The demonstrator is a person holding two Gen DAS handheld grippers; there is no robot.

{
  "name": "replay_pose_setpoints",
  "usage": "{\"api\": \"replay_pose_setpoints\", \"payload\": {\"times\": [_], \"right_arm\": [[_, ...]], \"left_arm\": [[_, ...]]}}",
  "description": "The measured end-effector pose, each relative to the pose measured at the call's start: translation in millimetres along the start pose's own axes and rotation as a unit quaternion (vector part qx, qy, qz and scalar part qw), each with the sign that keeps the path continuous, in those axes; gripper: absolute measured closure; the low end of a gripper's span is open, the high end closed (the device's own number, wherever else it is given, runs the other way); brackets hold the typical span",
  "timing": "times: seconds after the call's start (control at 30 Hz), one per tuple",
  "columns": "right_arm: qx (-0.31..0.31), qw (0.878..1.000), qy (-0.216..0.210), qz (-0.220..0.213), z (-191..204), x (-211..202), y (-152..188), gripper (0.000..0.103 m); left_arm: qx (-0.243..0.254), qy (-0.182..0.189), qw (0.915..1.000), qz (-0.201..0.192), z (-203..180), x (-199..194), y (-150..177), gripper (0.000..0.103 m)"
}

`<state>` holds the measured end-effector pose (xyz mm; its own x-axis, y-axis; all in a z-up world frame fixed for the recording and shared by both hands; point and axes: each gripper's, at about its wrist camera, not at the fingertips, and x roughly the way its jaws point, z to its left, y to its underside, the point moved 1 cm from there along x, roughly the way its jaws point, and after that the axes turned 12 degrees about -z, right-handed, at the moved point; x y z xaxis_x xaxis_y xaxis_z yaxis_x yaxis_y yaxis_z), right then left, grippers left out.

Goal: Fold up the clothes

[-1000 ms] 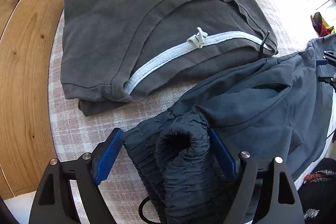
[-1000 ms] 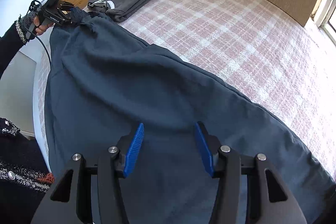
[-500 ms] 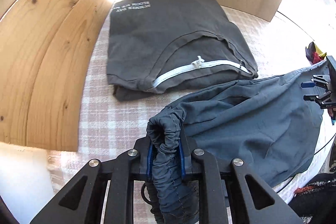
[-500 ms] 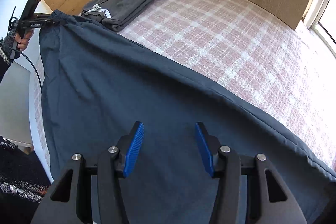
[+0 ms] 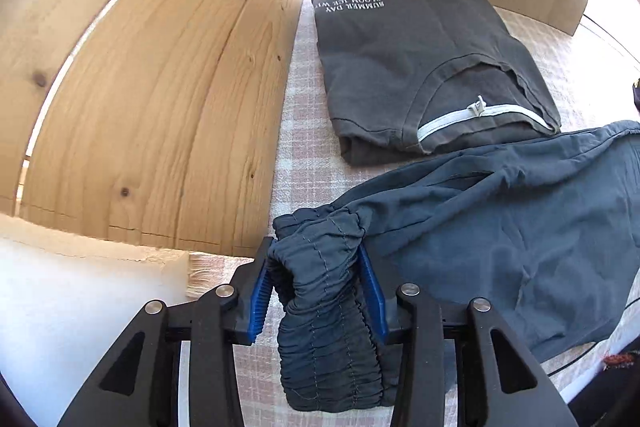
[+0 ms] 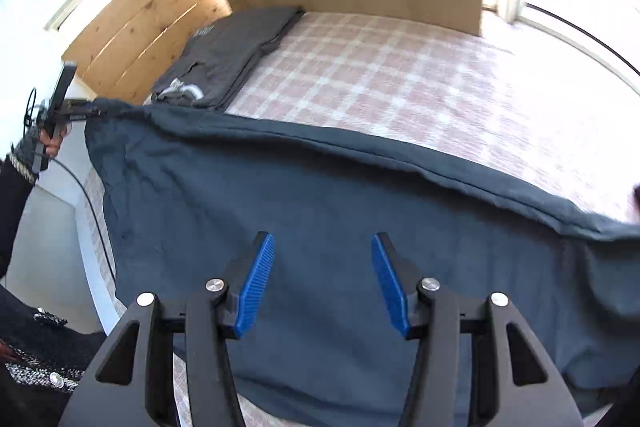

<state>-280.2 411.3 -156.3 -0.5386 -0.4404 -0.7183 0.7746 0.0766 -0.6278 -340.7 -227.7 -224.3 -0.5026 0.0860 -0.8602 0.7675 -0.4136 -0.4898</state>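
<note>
Knotty pine boards (image 5: 152, 99) curve up at nine o'clock in the left wrist view, smooth and pale; beside them, at twelve to one o'clock, a folded charcoal garment (image 5: 420, 67) lies flat and rectangular on the pink-and-cream plaid cover (image 5: 304, 131), soft jersey with white lettering and a white ribbed band; at six o'clock the left gripper (image 5: 318, 279) has its ribbed blue pads standing a little apart with the gathered, shirred waistband of the slate-blue trousers (image 5: 500, 235) bunched between them, touching both; whether it presses is unclear; the cloth runs off smooth towards three o'clock. In the right wrist view the trousers span the bed from nine to three o'clock as a broad matte sheet with a rolled upper seam; at six o'clock the right gripper (image 6: 323, 279) hangs over them, released, pads wide apart.
</note>
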Motion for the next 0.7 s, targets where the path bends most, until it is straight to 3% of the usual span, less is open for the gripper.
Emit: {"api": "replay_pose_setpoints", "payload": {"times": [0.07, 0.2, 0.33, 0.4, 0.5, 0.7], "right_arm": [[0.070, 0.995, 0.049, -0.043, -48, -52, 16, 0.052], [0.165, 0.966, 0.177, -0.091, -134, -137, 62, 0.052], [0.203, 0.946, 0.233, -0.095, -197, -171, 98, 0.052], [0.216, 0.942, 0.241, -0.088, -220, -170, 110, 0.052], [0.237, 0.944, 0.217, -0.077, -253, -163, 119, 0.052], [0.175, 0.967, 0.180, -0.050, -276, -137, 110, 0.052]], "left_arm": [[0.015, -0.018, 0.9997, -0.012, -1, -19, -1, 0.054], [0.061, -0.064, 0.9956, -0.029, -24, -58, 0, 0.056], [0.114, -0.045, 0.9913, -0.048, -71, -94, 7, 0.051], [0.111, -0.047, 0.9914, -0.050, -90, -105, 12, 0.052], [0.111, 0.006, 0.9928, -0.044, -144, -116, 24, 0.052], [0.192, 0.138, 0.9712, -0.031, -320, -113, 47, 0.051]]}}
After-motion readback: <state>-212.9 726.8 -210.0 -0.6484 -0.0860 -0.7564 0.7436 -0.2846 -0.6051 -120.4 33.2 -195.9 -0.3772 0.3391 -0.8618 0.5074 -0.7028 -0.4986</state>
